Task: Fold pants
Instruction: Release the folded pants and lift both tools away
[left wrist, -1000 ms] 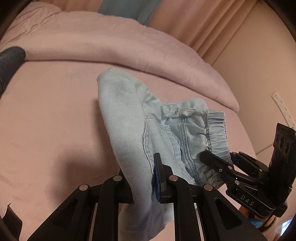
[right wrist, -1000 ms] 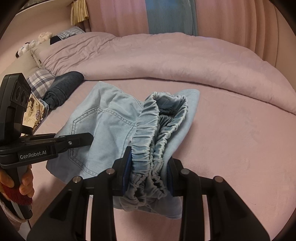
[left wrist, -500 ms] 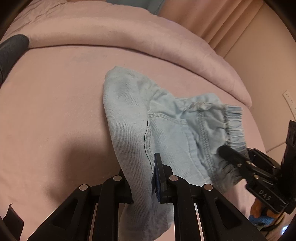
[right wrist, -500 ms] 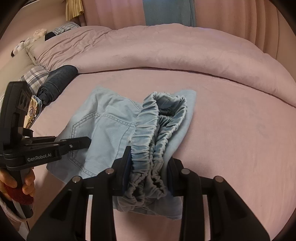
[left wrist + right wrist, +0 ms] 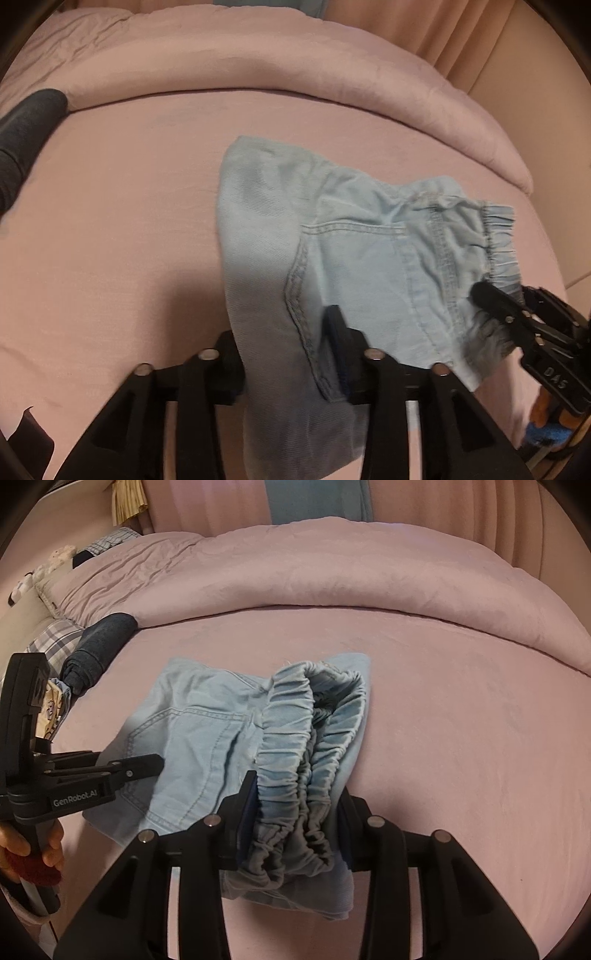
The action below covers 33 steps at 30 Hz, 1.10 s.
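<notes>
Pants (image 5: pixel 354 258) are a compact light-denim bundle mid-bed, on the pink sheet (image 5: pixel 122 229) in front of the rolled duvet (image 5: pixel 258 62). Over the last second the bundle went from bunched and partly lifted to spread wider and flatter: in the left view the back pocket (image 5: pixel 347 273) and seam now lie open, and the waistband (image 5: pixel 295 760) sits further right of the pocket.

Left of the pants: dark rolled garment (image 5: pixel 99 646) near the plaid pillow (image 5: pixel 55 646), untouched.

Left gripper (image 5: pixel 291 354): closed down on the pocket-side fold edge, cloth pinched between the pads.

Right gripper (image 5: pixel 295 812): clamped on the gathered elastic waistband, several layers in the jaws. Both ends taut-ish, so the two grippers look to be pulling apart to flatten the fold.

Read: fold is largely made, and this looks like the lay-down/smoothing step. The near edge still drapes off the pads, not on the bed. Next likely: lower both, release. Risk: the thick waistband stack springs open on release, and the layers underneath may be misaligned — can't see them.
</notes>
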Available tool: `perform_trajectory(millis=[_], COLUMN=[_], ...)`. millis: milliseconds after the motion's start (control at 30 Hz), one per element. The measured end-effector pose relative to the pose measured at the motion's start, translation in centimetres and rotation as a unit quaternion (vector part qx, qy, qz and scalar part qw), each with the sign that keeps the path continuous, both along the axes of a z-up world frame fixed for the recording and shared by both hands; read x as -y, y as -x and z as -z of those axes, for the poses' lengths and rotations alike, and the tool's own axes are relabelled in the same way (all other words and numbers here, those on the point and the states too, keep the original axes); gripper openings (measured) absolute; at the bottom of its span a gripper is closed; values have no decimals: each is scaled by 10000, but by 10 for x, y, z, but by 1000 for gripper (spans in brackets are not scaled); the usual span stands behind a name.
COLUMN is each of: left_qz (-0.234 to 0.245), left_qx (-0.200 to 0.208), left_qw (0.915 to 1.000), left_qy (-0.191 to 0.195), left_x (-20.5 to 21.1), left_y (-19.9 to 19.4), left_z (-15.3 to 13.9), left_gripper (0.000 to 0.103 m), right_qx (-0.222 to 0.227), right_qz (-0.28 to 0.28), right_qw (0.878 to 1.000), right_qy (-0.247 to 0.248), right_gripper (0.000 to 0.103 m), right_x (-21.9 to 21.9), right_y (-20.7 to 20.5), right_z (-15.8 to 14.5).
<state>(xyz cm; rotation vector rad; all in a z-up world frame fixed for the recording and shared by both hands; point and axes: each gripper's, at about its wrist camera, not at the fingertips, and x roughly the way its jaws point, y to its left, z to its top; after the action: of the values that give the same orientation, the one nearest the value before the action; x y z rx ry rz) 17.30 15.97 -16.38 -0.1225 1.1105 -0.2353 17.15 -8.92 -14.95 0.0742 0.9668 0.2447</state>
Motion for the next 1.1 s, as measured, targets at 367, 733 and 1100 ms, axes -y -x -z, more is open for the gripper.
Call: perform_trajectory(millis=[367,733,1100], left_qz=[-239,-465,-549], left_qx=[672,740,1044], left_qw=[9924,9928,9899], left_qy=[-1000,-823,-784], left_x=[7,4,18], left_y=[19,54,107], left_z=[-36,-94,-155], left_gripper=[61,76,77], right_qx=[350,484,300], right_qz=[484,459,121], right_qw=[9966,9973,9994], right_qy=[559,309,120], right_gripper=[53,53,54], right_x=[13,22,9], right_y=[18,48,94], right_z=[-23,-75,-129])
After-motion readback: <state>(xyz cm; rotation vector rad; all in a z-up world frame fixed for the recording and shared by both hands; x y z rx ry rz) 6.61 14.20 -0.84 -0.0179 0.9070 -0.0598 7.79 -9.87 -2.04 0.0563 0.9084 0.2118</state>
